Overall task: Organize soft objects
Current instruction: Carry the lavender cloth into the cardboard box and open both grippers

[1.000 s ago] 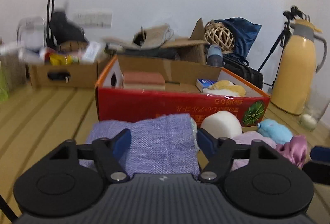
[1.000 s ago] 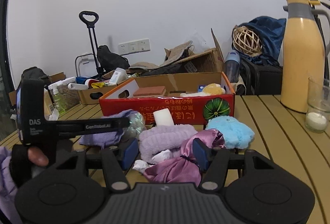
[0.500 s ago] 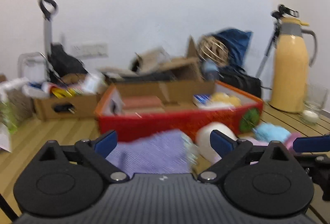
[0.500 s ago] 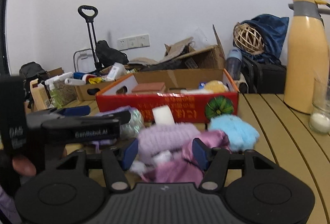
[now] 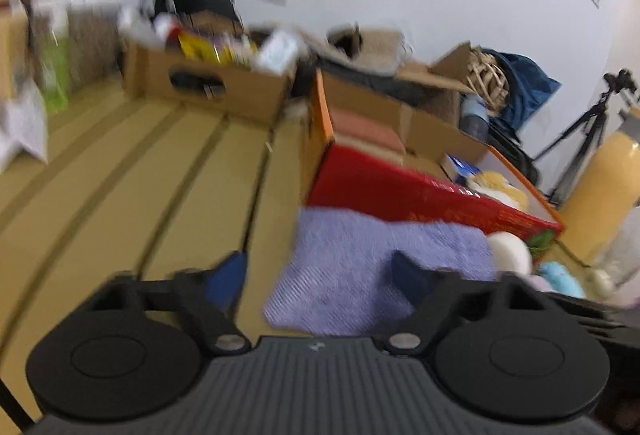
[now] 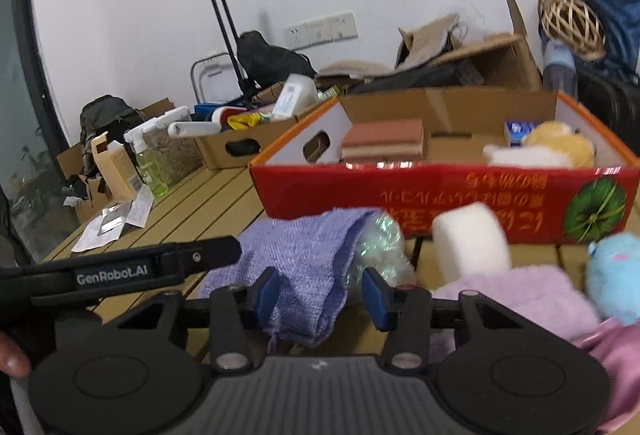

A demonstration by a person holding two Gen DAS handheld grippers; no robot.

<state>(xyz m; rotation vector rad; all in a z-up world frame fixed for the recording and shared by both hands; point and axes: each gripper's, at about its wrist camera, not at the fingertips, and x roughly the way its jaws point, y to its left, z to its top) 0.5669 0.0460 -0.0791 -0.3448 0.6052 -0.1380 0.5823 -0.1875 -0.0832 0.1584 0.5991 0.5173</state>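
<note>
Purple and knitted, the bumpy cloth (image 6: pixel 304 267) lies flat on the wooden slat table (image 5: pixel 132 187), right in front of the red cardboard box (image 6: pixel 440 191). A crinkly clear bag (image 6: pixel 378 241) peeks from under it, with a round white sponge (image 6: pixel 470 241) and a fluffy blue toy (image 6: pixel 616 271) nearby. The right gripper (image 6: pixel 320 293) has swung over and now sits wide apart around the cloth's near edge. The left gripper (image 5: pixel 320 279), blurry, is spread open too, tilted away leftward.
</note>
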